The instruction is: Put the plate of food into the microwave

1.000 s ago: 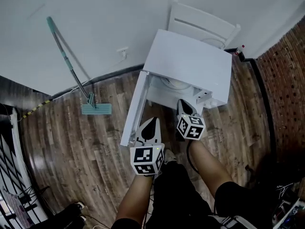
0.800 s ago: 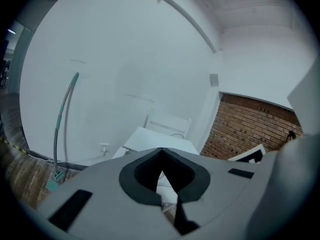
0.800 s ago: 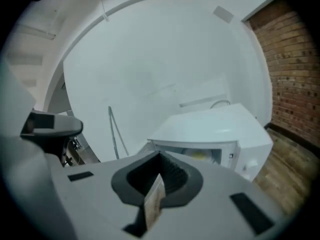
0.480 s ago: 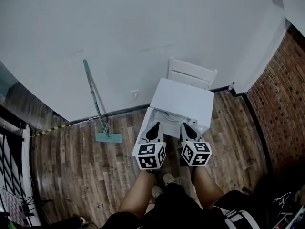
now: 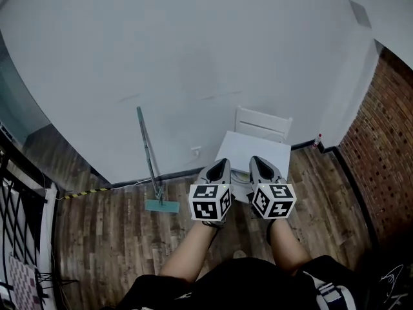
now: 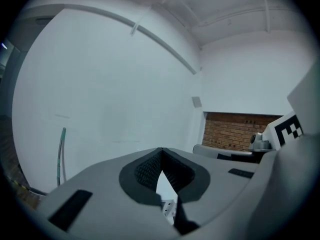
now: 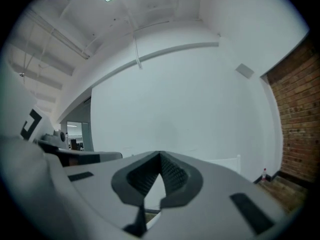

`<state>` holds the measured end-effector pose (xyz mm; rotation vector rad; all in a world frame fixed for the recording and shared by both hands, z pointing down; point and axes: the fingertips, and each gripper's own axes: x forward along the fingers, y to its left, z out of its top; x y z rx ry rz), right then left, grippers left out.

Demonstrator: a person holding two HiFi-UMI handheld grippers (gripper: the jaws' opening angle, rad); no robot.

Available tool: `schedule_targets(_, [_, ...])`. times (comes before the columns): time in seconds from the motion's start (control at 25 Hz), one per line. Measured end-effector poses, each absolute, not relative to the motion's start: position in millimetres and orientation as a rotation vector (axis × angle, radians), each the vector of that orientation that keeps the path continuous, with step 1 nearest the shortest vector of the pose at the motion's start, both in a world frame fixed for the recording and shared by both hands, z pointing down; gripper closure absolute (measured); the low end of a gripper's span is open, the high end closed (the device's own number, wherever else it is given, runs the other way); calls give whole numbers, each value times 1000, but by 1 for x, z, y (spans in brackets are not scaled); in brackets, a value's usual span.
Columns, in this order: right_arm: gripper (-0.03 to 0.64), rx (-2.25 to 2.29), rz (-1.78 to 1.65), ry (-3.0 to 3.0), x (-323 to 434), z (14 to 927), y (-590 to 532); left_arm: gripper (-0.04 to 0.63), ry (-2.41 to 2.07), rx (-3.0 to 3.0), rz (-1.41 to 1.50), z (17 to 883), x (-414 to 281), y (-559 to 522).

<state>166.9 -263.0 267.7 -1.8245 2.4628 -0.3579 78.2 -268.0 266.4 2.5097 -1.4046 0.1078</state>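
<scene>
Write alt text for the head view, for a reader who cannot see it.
The left tongs and right tongs, both shut and empty, held side by side in front of a white microwave. A mop leans on the wall at left.

The grey left gripper (image 5: 218, 165) and right gripper (image 5: 258, 164) carry black-and-white marker cubes. The boxy microwave (image 5: 258, 150) is white, the plank floor (image 5: 110, 237) streaky brown, the brick wall (image 5: 381, 134) red, the flat mop (image 5: 161, 205) teal.

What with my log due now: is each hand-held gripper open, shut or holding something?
Left hand-held gripper: closed, holding nothing.
Right hand-held gripper: closed, holding nothing.
</scene>
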Motion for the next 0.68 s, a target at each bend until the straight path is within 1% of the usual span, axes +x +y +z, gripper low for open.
schedule_targets(0.28, [604,-1802,-320,2515,158,251,-255,595,-1398,2542,71,247,80,-256])
schedule_targets(0.68, [604,-1825,-324,2565,155,264,-238,595,-1365,2536,81,257,87,-243])
